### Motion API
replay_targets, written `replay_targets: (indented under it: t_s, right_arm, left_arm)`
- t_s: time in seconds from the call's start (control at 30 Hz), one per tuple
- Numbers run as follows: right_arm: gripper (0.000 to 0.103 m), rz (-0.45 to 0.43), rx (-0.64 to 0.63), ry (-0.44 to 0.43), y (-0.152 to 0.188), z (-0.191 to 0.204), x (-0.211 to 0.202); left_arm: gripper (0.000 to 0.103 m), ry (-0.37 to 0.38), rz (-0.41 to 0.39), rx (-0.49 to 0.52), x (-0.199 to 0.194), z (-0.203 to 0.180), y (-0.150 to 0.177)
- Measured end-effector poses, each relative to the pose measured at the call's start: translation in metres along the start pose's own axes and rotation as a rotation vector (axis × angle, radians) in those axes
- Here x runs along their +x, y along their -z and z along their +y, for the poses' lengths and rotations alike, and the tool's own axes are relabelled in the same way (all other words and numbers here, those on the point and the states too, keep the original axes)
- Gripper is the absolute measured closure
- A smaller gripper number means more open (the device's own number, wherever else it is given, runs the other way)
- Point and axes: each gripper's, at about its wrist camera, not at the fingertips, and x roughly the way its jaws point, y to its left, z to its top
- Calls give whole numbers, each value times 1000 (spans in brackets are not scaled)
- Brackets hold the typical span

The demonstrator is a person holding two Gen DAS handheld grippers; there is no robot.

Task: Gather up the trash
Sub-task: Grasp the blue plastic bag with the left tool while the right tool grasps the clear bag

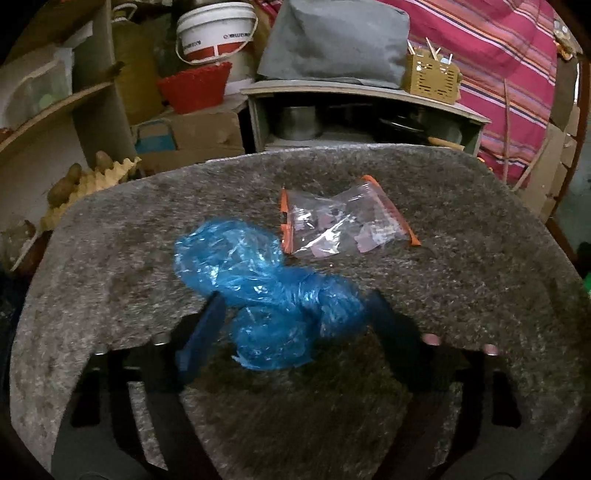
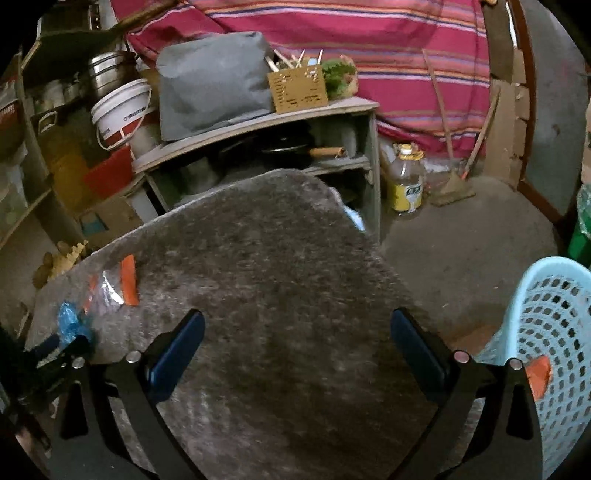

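The left gripper (image 1: pixel 295 317) straddles the crumpled blue plastic bag (image 1: pixel 266 291) lying on the near part of the grey felt-covered table (image 1: pixel 461 280); its jaws are partly drawn in around the bag, but whether the pads already press on it cannot be told. To do this well, the pinch should land on the thick knotted middle of the bag, not the loose film, so it does not slip out when lifted. Just beyond it, to the far right, lies a clear zip bag with orange edges (image 1: pixel 343 221). The right gripper (image 2: pixel 297 347) hangs wide open over bare table, holding nothing. The light blue perforated basket (image 2: pixel 554 354) stands off the table's right edge, probably where the trash goes. The white bucket (image 1: pixel 216 33) bears printing too blurred to read.
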Motion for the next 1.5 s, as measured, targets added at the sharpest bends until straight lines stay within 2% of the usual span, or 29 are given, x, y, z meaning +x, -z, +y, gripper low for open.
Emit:
replay_targets:
  t_s: [0.13, 0.23, 0.4, 0.53, 0.67, 0.93, 1.1, 1.27, 1.5]
  right_arm:
    - [5, 6, -81, 52, -1, 21, 6]
    - [5, -3, -127, 58, -2, 40, -1]
    - [4, -47, -181, 55, -2, 68, -16]
    - [4, -107, -210, 45, -1, 90, -20]
    - [4, -37, -233, 41, -6, 114, -8]
    - [4, -26, -315, -27, 3, 173, 14]
    - [4, 25, -372, -20, 5, 197, 45]
    - [4, 70, -349, -65, -4, 205, 69]
    - [5, 120, -341, -104, -2, 221, 101]
  left_arm:
    - [66, 44, 8, 0, 0, 5, 1]
    - [69, 34, -19, 18, -10, 7, 1]
    - [70, 12, -91, 55, -40, 20, -1]
    - [70, -26, -135, 55, -56, 47, -5]
    - [70, -38, -151, -15, -62, 86, -10]
    - [70, -38, -175, -145, -59, 141, -20]
    - [70, -76, -218, -155, -64, 156, -27]
    - [70, -112, -216, -143, -63, 164, -31]
    - [70, -114, -202, -153, -55, 167, -31]
